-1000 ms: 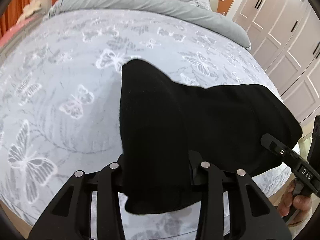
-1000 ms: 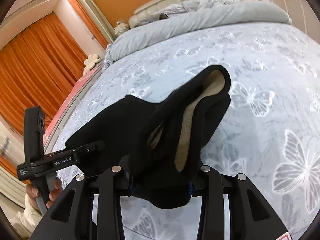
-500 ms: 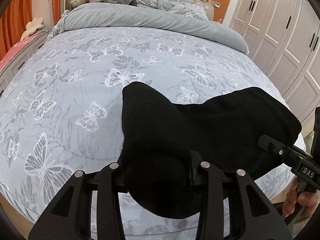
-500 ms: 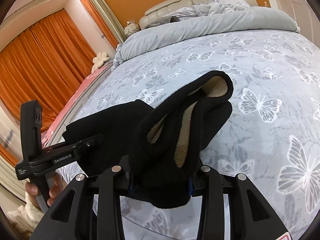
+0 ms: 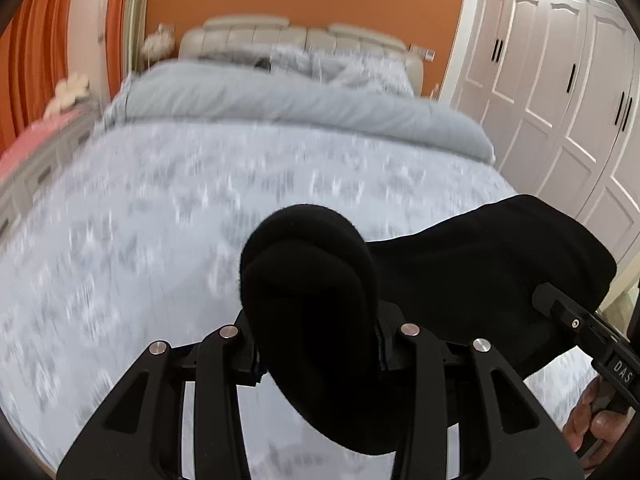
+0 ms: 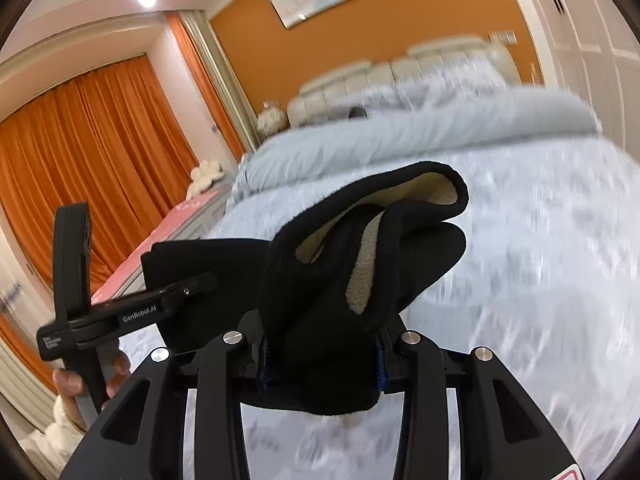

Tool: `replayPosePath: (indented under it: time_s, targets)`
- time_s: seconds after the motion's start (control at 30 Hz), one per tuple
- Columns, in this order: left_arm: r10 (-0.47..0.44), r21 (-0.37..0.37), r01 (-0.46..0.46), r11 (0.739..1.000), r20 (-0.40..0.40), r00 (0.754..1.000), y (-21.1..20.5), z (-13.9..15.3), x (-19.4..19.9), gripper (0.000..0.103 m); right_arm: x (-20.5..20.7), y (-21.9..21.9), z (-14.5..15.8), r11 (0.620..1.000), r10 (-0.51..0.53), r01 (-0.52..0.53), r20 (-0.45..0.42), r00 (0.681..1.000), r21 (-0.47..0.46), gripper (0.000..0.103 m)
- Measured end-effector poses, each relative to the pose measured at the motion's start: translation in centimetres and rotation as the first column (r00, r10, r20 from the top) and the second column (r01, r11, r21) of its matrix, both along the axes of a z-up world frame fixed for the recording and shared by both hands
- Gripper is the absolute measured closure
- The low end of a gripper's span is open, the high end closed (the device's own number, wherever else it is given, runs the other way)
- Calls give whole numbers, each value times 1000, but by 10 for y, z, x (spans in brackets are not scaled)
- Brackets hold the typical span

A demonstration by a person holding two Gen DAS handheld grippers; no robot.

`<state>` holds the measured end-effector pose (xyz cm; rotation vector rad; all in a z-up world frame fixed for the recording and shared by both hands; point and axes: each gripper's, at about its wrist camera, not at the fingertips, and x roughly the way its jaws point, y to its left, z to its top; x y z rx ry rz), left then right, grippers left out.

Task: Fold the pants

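Near edge of bed: the foot edge of the bed (image 5: 132,240) runs just beyond both grippers; a strip of floor shows past its right corner in the left wrist view.
Open room on the bed: the butterfly-print cover lies broad and bare from the foot edge up to the grey duvet (image 5: 296,108), which is bunched across the far end before the padded headboard (image 5: 296,36).
Side limits: white wardrobe doors (image 5: 560,92) stand close along the right of the bed; orange curtains (image 6: 92,152) and a low pink-topped ledge run along the left.
Pants, place: the pants (image 5: 312,304) hang in the air between the two grippers above the foot of the bed.
Pants, look: black fleece outside, cream pile lining (image 6: 362,276) showing at the right gripper's end; a thick doubled fold stands up out of each gripper, and a dark span stretches sideways from one to the other.
Left gripper (image 5: 318,352): fingers pinch a rolled wad of the black cloth; it is tilted down toward the bed, and a hand (image 6: 80,384) grips its handle from below.
Right gripper (image 6: 320,356): fingers pinch the folded end with the lining; it points more nearly level, toward the headboard, and a hand (image 5: 596,420) holds its handle at the lower right of the left wrist view.
Sharpness: the bed cover is smeared with blur in both views.
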<state>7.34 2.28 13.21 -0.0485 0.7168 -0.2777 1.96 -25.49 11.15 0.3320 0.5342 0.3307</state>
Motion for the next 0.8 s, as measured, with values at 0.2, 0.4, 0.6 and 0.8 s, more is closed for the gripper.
replayPosePath:
  time_s: [0.2, 0.4, 0.6, 0.8]
  targets:
    - [5, 9, -6, 1000, 140, 990, -18, 43, 50, 66, 60, -24, 27, 999, -25, 21, 85, 996, 47, 67]
    - [22, 6, -24, 1000, 226, 974, -36, 33, 111, 66, 125, -45, 9, 995, -30, 21, 100, 994, 93, 67]
    - [57, -9, -56, 998, 181, 982, -39, -41, 164, 66, 196, -57, -69, 990, -14, 16, -15, 1000, 142, 67]
    - [90, -7, -90, 996, -38, 995, -23, -155, 198, 59, 236, -49, -174, 995, 31, -9, -231, 972, 96, 58]
